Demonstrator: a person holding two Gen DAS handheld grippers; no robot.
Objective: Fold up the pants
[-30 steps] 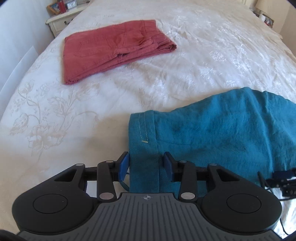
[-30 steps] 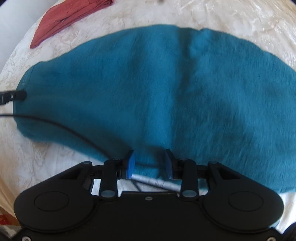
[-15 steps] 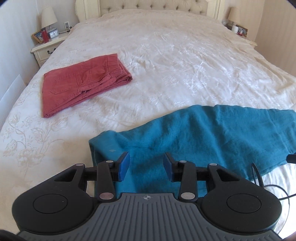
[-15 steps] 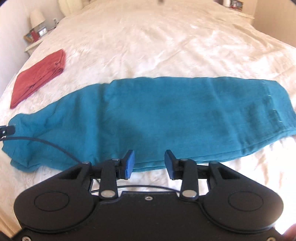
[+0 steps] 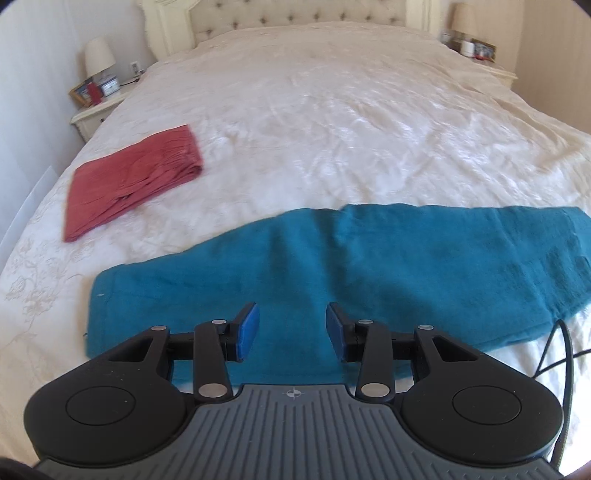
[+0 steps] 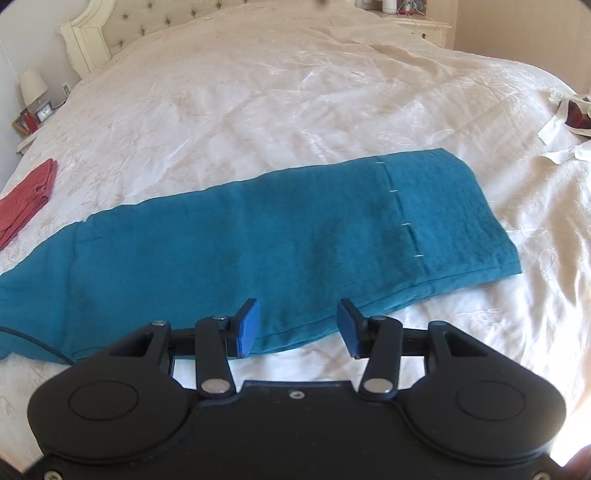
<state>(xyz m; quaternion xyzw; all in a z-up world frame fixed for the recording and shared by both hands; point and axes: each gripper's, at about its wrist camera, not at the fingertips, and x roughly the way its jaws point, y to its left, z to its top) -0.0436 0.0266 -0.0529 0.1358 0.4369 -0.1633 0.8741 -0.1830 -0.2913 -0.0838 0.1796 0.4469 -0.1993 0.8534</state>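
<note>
The teal pants lie flat in a long band across the near part of the white bedspread, folded lengthwise, with the stitched waistband end to the right. My left gripper hovers above the pants' left half, open, nothing between its blue pads. Over the pants' near edge hangs my right gripper, its jaws opening and empty. A second pair, red pants, lies folded at the left side of the bed, also visible as red pants at the left edge of the right wrist view.
A black cable trails over the sheet at the right of the left wrist view. Nightstands with lamps flank the tufted headboard. White and red items lie near the bed's right edge.
Both grippers have let go of the teal pants and pulled back and up. The pants now lie spread flat, and the right jaws have widened.
</note>
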